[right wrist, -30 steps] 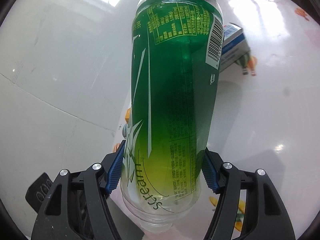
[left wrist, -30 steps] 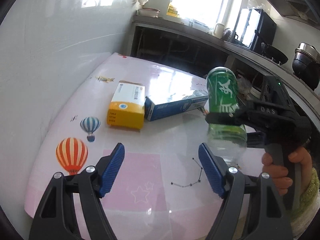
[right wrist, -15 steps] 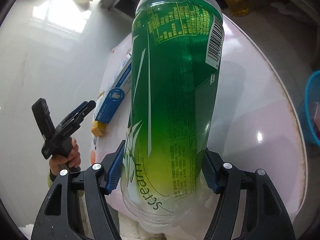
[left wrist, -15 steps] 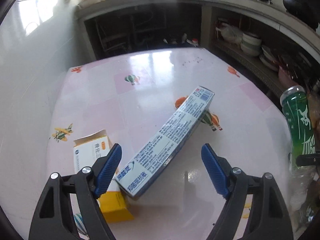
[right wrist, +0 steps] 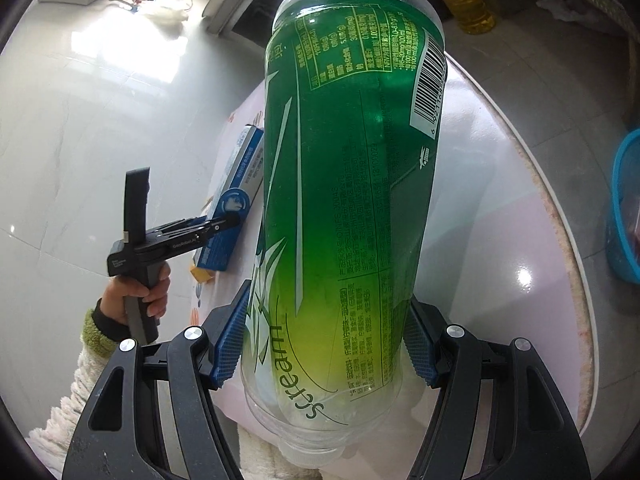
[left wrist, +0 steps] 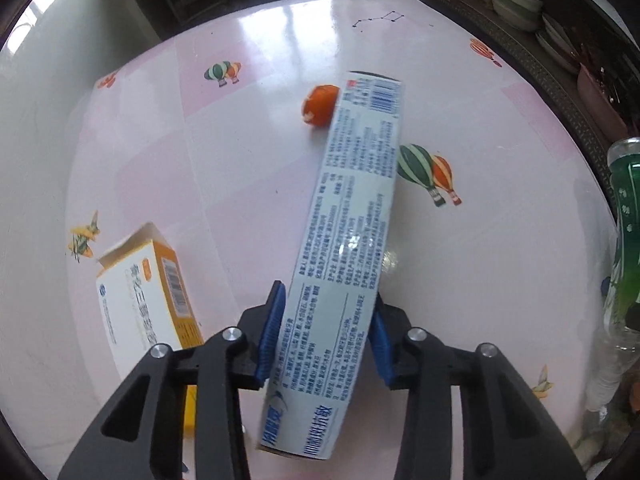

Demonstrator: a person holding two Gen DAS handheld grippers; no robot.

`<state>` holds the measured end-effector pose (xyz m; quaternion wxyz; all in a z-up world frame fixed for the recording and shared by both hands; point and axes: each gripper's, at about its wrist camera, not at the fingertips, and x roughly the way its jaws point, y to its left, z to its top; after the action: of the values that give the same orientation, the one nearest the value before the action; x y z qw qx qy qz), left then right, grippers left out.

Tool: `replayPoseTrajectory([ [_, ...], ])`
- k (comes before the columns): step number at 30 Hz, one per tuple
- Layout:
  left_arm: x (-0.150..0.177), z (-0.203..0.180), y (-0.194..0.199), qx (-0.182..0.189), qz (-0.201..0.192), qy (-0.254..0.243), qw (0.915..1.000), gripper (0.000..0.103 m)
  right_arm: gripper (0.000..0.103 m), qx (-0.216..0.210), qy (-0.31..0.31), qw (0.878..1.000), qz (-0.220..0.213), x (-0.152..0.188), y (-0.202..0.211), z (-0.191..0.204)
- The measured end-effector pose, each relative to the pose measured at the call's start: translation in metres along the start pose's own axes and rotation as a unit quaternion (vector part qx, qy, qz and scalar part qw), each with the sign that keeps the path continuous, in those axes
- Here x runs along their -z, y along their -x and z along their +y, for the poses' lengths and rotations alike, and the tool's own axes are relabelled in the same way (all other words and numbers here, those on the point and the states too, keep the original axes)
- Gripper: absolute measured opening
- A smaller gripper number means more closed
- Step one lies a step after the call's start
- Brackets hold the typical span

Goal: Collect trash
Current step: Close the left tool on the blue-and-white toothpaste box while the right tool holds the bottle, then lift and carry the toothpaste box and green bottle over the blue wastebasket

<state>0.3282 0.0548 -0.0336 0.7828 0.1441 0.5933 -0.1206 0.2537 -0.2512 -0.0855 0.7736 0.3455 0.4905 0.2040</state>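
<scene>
Toothpaste box (left wrist: 352, 216) getting pinched near its lower end by the left gripper (left wrist: 324, 344), blue fingers (left wrist: 272, 332) pressing both long sides, far end reaching over the pink table (left wrist: 248, 152). Green bottle (right wrist: 348, 208) sitting clamped in the right gripper (right wrist: 324, 356), cap end toward the camera. Orange peel (left wrist: 320, 105) and yellow carton (left wrist: 148, 292) lying just beside the box.

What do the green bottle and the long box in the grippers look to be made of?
Bottle: clear, glossy plastic by the look, see-through at its ends, wrapped in a green printed film label with a barcode.
Box: thin printed cardboard, probably coated; flat faces, folded edges, glare on the print.
</scene>
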Motion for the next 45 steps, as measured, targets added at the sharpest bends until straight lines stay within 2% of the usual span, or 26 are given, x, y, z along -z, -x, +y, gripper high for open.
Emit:
replayPoseTrajectory([
  [4,0.039,-0.016,0.012,0.055,0.015,0.046,0.9973,0.033,0.064,0.007,0.013,1.000,0.004,0.001,0.002,0.005],
  [7,0.078,-0.027,0.021,0.099,0.016,0.080,0.9917,0.033,0.064,0.018,0.030,0.999,0.010,0.005,0.003,0.011],
  [10,0.120,-0.037,0.034,0.138,0.000,0.132,0.9817,0.033,0.064,0.032,0.048,0.998,0.015,0.011,0.004,0.018],
  [12,0.145,-0.040,0.041,0.176,-0.012,0.178,0.9681,0.033,0.064,0.038,0.056,0.997,0.020,0.015,0.005,0.022],
  [18,0.182,-0.040,0.053,0.187,-0.061,0.269,0.9428,0.033,0.064,0.061,0.067,0.996,0.024,0.019,0.000,0.033],
  [21,0.185,-0.044,0.054,0.191,-0.066,0.279,0.9387,0.033,0.064,0.081,0.075,0.994,0.023,0.023,-0.009,0.035],
  [23,0.186,-0.043,0.054,0.179,-0.070,0.276,0.9417,0.036,0.064,0.091,0.079,0.992,0.022,0.024,-0.013,0.041],
  [25,0.184,-0.045,0.052,0.158,-0.076,0.271,0.9466,0.046,0.065,0.094,0.078,0.992,0.021,0.025,-0.016,0.047],
  [27,0.180,-0.043,0.055,0.137,-0.091,0.254,0.9531,0.049,0.065,0.092,0.081,0.992,0.019,0.026,-0.016,0.053],
  [29,0.173,-0.046,0.056,0.107,-0.103,0.236,0.9602,0.050,0.067,0.100,0.087,0.991,0.020,0.027,-0.016,0.059],
  [33,0.162,-0.049,0.050,0.084,-0.106,0.206,0.9690,0.050,0.068,0.111,0.108,0.988,0.025,0.031,-0.021,0.067],
  [39,0.158,-0.049,0.045,0.070,-0.109,0.194,0.9725,0.050,0.068,0.133,0.136,0.981,0.031,0.030,-0.017,0.079],
  [45,0.157,-0.049,0.041,0.056,-0.107,0.180,0.9762,0.050,0.068,0.150,0.141,0.978,0.042,0.032,-0.029,0.081],
])
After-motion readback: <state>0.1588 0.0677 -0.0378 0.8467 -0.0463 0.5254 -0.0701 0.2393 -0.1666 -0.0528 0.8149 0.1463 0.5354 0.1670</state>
